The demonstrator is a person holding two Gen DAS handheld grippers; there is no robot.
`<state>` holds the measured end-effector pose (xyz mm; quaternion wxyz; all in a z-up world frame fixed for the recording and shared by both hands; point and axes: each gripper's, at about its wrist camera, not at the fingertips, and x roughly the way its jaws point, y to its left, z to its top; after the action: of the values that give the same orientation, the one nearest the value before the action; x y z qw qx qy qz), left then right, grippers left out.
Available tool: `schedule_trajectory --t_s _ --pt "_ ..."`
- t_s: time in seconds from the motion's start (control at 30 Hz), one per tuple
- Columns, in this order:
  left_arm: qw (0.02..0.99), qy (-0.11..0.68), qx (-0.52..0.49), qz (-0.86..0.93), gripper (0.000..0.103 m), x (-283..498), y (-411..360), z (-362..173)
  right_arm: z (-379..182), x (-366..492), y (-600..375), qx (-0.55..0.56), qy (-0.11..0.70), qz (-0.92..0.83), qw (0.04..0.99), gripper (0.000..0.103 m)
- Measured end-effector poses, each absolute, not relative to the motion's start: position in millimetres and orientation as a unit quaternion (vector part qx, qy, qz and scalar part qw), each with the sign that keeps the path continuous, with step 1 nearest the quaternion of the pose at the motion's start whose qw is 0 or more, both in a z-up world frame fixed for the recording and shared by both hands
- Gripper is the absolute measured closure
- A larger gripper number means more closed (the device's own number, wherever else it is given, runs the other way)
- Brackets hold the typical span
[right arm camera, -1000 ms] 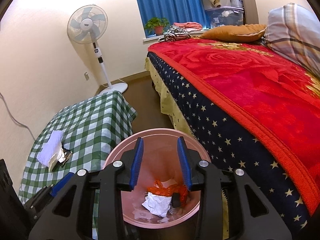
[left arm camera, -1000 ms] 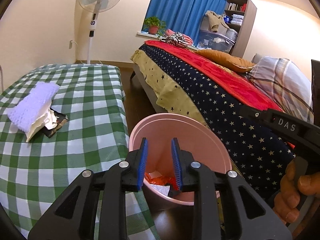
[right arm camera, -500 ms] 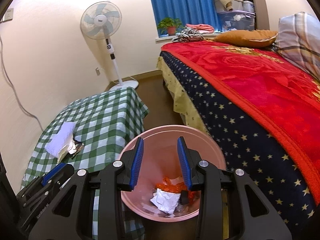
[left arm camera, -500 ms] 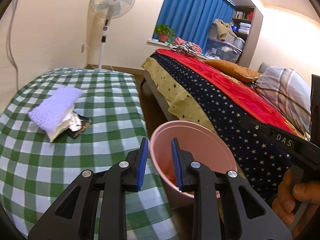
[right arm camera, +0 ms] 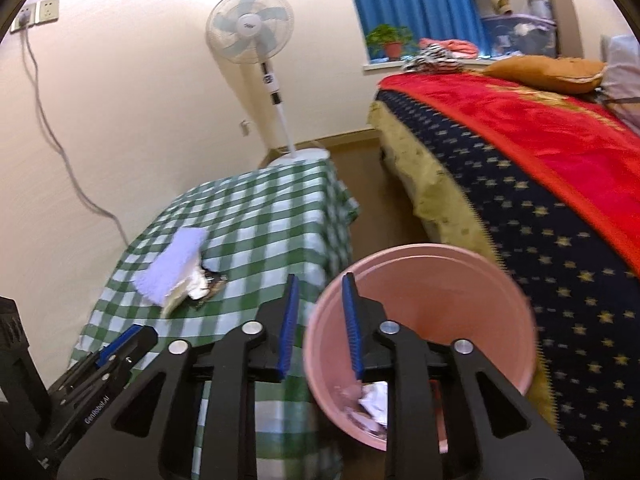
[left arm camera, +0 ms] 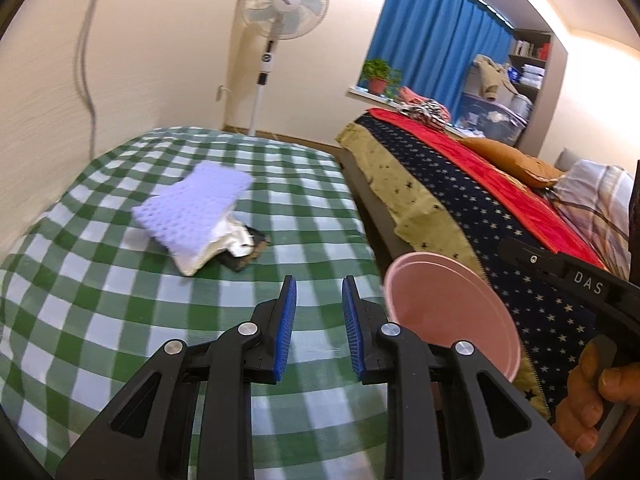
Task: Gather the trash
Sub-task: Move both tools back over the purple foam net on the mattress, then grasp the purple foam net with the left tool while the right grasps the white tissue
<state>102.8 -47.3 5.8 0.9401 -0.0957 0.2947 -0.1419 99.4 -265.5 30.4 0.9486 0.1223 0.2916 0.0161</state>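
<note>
Between desk (left arm camera: 120,320) and bed (right arm camera: 560,200), your pink bin (right arm camera: 420,340) sits within easy reach; remaining trash (left arm camera: 224,240) lies mid-desk under a lilac cloth (left arm camera: 192,204). Left gripper (left arm camera: 319,320) hangs narrowly parted, empty; right gripper (right arm camera: 320,322), jaws just closing, grips nothing.

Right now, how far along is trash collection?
Done: crumpled paper already lies in the pink bin. In hand: nothing. The left gripper and right gripper both stand open and empty, and the right's jaws have just been closing with nothing between them. Left: the pile on the checked table, a lilac cloth over white wrappers and a dark packet.
</note>
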Motion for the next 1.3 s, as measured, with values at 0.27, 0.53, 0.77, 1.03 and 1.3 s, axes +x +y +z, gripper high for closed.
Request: schedule_trajectory --t_s 0.27,0.53,0.77,1.03,1.3 --pt "0.949 0.282 -0.108 -0.084 0.083 112.4 -13.4 3.0 18.2 133.3 -221.6 0.133 0.293 0.082 0.943 0.088" --pt "0.954 0.273 -0.116 -0.035 0.083 124.7 19.0 -0.4 2.9 161.3 -181.3 0.134 0.298 0.132 0.936 0.088" --pt "0.949 0.288 -0.127 -0.011 0.083 143.6 40.3 -11.4 -17.6 187.6 -158.8 0.146 0.315 0.170 0.922 0.088" --pt "0.952 0.275 -0.133 0.011 0.083 159.2 54.6 -10.7 -31.1 211.7 -133.4 0.150 0.328 0.204 0.910 0.083" --pt "0.950 0.274 -0.151 0.011 0.083 178.4 70.4 -16.6 -52.1 237.3 -125.2 0.196 0.356 0.215 0.888 0.072"
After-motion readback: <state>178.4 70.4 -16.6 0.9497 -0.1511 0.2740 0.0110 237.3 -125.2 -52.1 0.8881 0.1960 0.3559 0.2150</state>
